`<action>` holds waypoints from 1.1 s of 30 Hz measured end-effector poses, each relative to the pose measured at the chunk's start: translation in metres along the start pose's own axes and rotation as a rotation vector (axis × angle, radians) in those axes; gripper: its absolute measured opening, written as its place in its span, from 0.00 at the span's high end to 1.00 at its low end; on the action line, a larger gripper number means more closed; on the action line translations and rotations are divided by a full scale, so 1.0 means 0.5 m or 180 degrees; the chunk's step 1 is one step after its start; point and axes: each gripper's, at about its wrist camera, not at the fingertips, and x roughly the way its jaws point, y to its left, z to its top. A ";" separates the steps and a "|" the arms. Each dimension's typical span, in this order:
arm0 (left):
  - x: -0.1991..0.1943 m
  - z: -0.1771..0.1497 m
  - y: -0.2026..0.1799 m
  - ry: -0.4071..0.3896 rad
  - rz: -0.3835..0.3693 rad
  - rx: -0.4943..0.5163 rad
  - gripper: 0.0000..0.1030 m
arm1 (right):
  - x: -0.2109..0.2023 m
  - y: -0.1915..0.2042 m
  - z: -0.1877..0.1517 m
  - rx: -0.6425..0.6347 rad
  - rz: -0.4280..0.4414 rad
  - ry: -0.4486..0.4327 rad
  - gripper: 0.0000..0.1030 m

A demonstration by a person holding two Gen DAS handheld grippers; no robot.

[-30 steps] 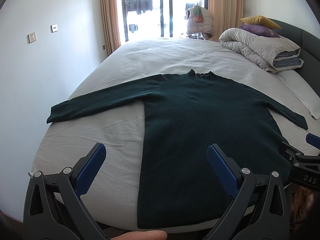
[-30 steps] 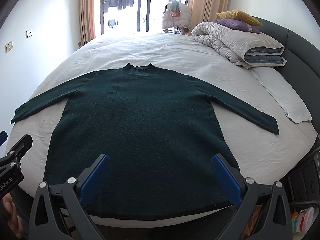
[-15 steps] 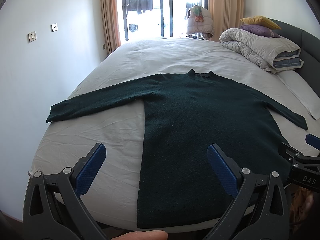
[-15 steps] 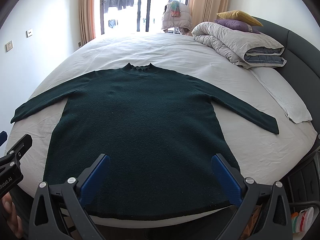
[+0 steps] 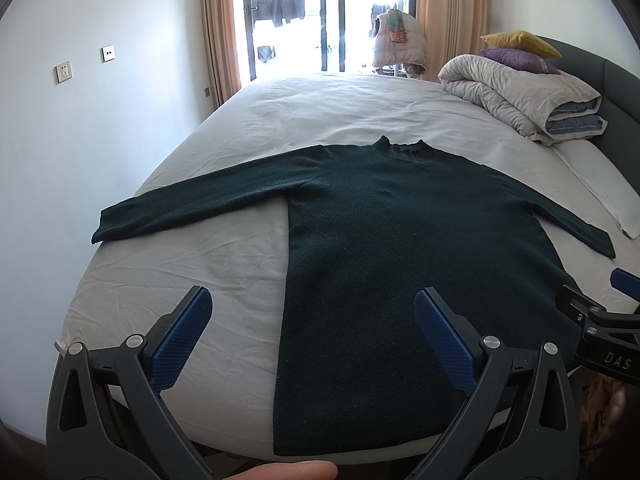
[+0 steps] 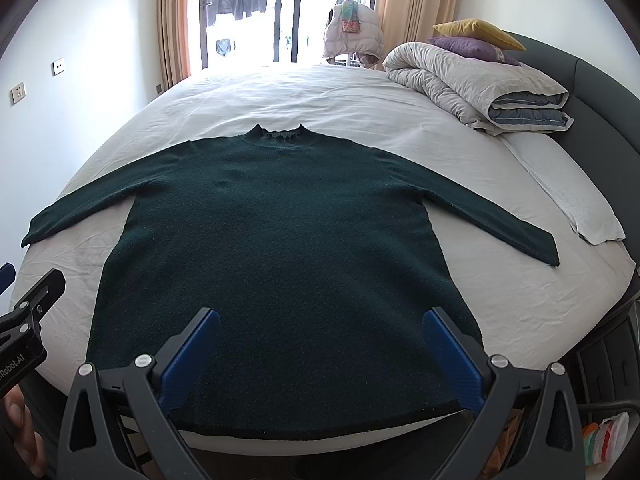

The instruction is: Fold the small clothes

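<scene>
A dark green long-sleeved sweater (image 5: 400, 248) lies flat on the white bed (image 5: 192, 264), collar away from me, both sleeves spread out to the sides. It also shows in the right wrist view (image 6: 280, 256). My left gripper (image 5: 312, 304) is open and empty, held above the near left part of the hem. My right gripper (image 6: 320, 324) is open and empty, held above the middle of the hem. The right gripper's tip shows at the right edge of the left wrist view (image 5: 600, 320).
A folded grey duvet (image 6: 472, 84) with purple and yellow pillows (image 6: 476, 36) lies at the far right by the dark headboard (image 6: 600, 92). A white pillow (image 6: 568, 196) lies on the right. A wall stands on the left; a window is behind.
</scene>
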 end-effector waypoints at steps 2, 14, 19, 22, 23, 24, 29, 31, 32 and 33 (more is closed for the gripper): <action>0.000 0.000 0.000 -0.0001 0.0001 0.0001 0.00 | 0.001 -0.001 0.000 0.0001 0.0000 0.0001 0.00; 0.001 -0.003 0.000 0.0006 -0.0002 -0.0001 0.00 | 0.002 0.000 -0.002 0.0007 0.0003 0.0007 0.00; 0.003 -0.003 0.001 0.0010 -0.0001 0.0000 0.00 | 0.004 -0.001 -0.004 0.0009 0.0002 0.0011 0.00; 0.003 -0.001 0.001 0.0009 -0.0003 -0.0003 0.00 | 0.004 -0.001 -0.004 0.0009 0.0002 0.0010 0.00; 0.003 -0.002 0.001 0.0009 -0.0003 -0.0003 0.00 | 0.004 -0.001 -0.004 0.0010 0.0002 0.0012 0.00; 0.003 -0.001 0.001 0.0010 -0.0003 -0.0003 0.00 | 0.004 -0.001 -0.005 0.0010 0.0004 0.0014 0.00; 0.003 -0.001 0.002 0.0012 -0.0006 -0.0004 0.00 | 0.004 -0.002 -0.004 0.0007 0.0003 0.0014 0.00; 0.003 0.000 0.002 0.0013 -0.0006 -0.0006 0.00 | 0.004 -0.002 -0.004 0.0007 0.0001 0.0011 0.00; 0.004 -0.001 0.002 0.0012 -0.0009 -0.0006 0.00 | 0.006 -0.003 -0.008 0.0009 0.0002 0.0012 0.00; 0.004 0.000 0.002 0.0014 -0.0005 -0.0006 0.00 | 0.006 -0.003 -0.010 0.0009 0.0002 0.0012 0.00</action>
